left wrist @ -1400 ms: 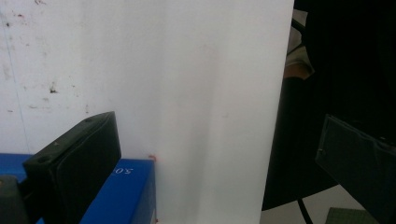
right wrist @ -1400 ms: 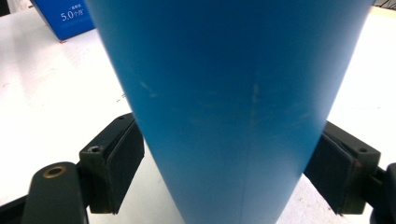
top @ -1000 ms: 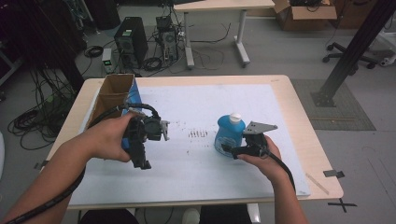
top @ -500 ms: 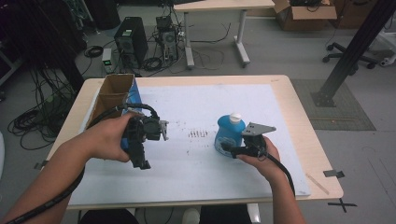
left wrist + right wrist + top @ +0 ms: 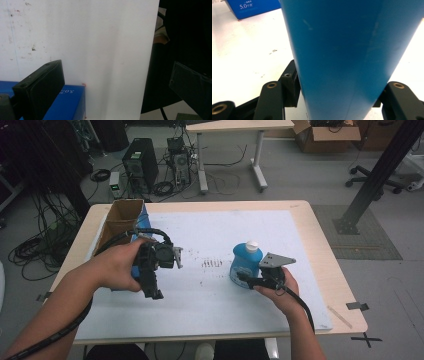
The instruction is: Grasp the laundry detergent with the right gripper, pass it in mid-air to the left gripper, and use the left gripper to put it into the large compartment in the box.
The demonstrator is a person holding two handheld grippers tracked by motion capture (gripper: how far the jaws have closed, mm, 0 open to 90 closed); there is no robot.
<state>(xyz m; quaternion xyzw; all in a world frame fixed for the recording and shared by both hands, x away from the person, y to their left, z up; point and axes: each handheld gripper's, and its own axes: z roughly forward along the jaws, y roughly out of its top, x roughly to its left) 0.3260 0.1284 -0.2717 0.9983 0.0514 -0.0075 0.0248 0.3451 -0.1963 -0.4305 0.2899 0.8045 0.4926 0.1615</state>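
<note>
A blue bottle [image 5: 244,265] with a white cap [image 5: 251,246] stands upright on the white sheet, right of the middle. My right gripper [image 5: 243,279] comes at it from the near right and is shut on its lower body. Its jaws have just been closing. In the right gripper view the blue bottle [image 5: 352,50] stands between the two jaws of my right gripper [image 5: 337,97], which press on both its sides. My left gripper [image 5: 152,290] hangs over the sheet at the left, pointing to the near edge. Its jaws stand wide open and hold nothing [image 5: 115,87].
An open cardboard box [image 5: 120,220] stands at the table's far left, with a blue box [image 5: 141,224] beside it, the same blue box [image 5: 66,102] under my left jaw. Dark specks [image 5: 212,263] mark the sheet's middle. Beyond the table are a desk, a computer tower and cables.
</note>
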